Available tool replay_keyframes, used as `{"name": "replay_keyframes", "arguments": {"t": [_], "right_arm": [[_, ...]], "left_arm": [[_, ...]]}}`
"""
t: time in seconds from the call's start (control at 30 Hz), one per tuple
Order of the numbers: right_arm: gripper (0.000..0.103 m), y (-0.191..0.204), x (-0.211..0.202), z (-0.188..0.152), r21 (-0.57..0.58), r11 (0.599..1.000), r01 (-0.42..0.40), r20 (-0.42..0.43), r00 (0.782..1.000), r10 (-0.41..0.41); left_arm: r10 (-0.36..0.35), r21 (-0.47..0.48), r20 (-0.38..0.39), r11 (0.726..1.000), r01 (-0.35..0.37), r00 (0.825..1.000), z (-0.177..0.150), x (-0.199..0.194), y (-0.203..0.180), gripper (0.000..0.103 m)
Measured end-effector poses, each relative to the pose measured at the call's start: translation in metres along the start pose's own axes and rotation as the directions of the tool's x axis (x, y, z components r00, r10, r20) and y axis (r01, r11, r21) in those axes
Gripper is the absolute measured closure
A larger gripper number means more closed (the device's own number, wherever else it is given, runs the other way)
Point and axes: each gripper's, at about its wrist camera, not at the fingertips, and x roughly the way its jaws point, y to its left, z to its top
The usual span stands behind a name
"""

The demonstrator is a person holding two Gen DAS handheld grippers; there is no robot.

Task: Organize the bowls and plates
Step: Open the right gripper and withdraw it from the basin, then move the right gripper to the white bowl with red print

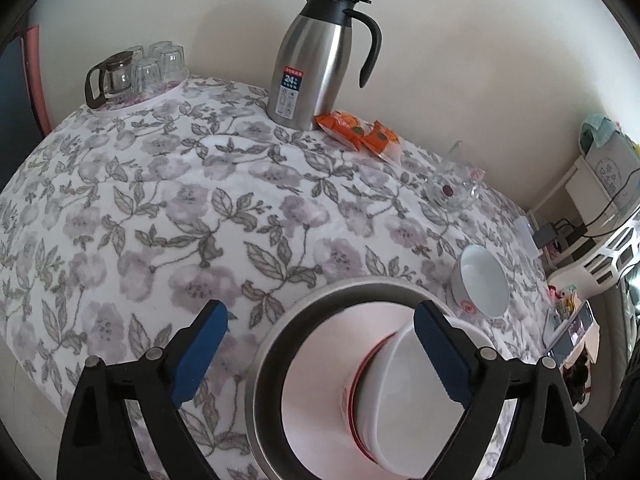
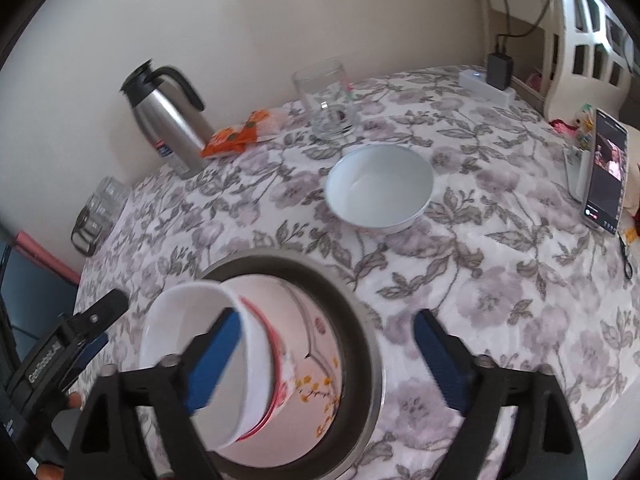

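Note:
A metal-rimmed plate (image 1: 264, 364) with a pinkish white inside lies on the floral tablecloth, and a stack of white bowls with red rims (image 1: 384, 392) rests tilted in it. My left gripper (image 1: 320, 360) is open above the plate, its right finger over the stack. In the right wrist view the plate (image 2: 360, 320) and the bowl stack (image 2: 192, 320) show below my open right gripper (image 2: 328, 360); its left finger overlaps the stack. The left gripper (image 2: 76, 344) shows at far left. A single white bowl (image 2: 380, 188) stands farther back; it also shows in the left wrist view (image 1: 482, 280).
A steel thermos jug (image 1: 316, 60), orange snack packets (image 1: 360, 132), a glass mug (image 1: 452, 188) and a tray of glasses with a glass pot (image 1: 132, 76) stand along the wall side. A phone (image 2: 606, 172) is propped at the right table edge.

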Motion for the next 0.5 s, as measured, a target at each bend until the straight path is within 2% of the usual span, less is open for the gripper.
{"name": "replay_keyframes", "arguments": {"t": [0.5], "right_arm": [[0.000, -0.036, -0.001, 0.037, 0.095, 0.995, -0.014, 0.110, 0.994, 0.004]], "left_arm": [[-0.069, 0.097, 0.074, 0.993, 0.062, 0.995, 0.025, -0.016, -0.042, 0.008]]}}
